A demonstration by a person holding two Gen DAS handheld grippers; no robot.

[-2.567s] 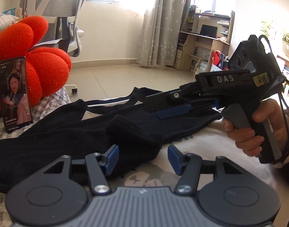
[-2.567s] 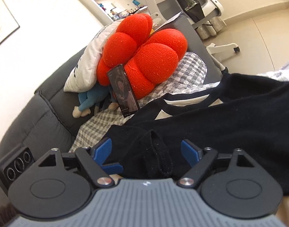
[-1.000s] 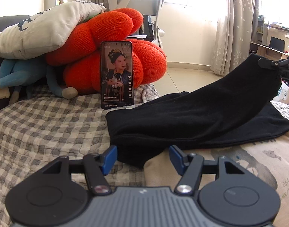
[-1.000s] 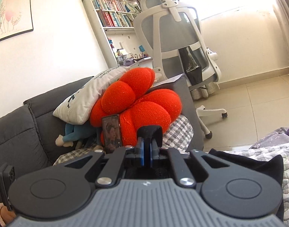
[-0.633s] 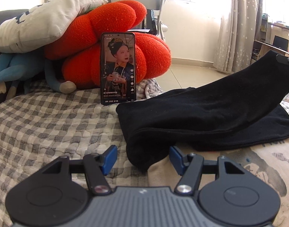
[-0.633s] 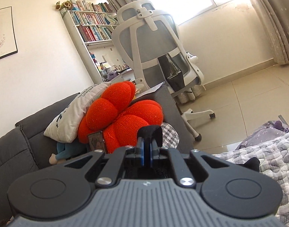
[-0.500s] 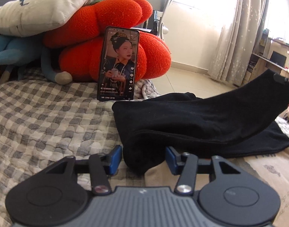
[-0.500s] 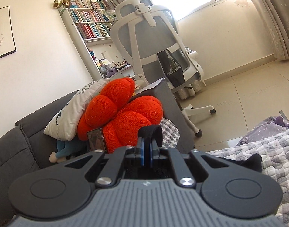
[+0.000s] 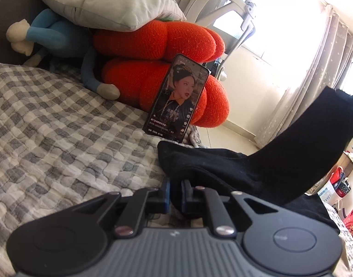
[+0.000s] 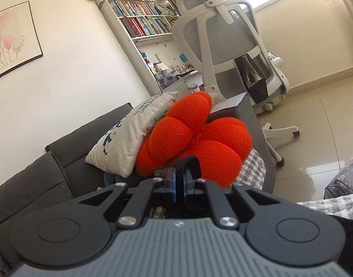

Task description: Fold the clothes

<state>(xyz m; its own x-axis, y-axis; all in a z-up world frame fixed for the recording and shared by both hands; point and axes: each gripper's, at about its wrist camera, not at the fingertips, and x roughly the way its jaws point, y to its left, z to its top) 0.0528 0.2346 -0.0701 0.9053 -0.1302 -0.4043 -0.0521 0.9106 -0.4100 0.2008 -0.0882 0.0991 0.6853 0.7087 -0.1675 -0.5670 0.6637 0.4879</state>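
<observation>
Left wrist view: the black garment (image 9: 257, 161) lies on the gray checked quilt (image 9: 61, 138), its near corner now between the blue pads of the left gripper (image 9: 175, 192), whose jaws are closing on the cloth; a second ago they stood wide apart short of it. One end of the garment rises toward the upper right, higher than before. Behind it a phone (image 9: 176, 99) leans on the red flower cushion (image 9: 153, 53). Right wrist view: the right gripper (image 10: 179, 184) stays clamped on a fold of black cloth, lifted above the sofa (image 10: 38, 173).
</observation>
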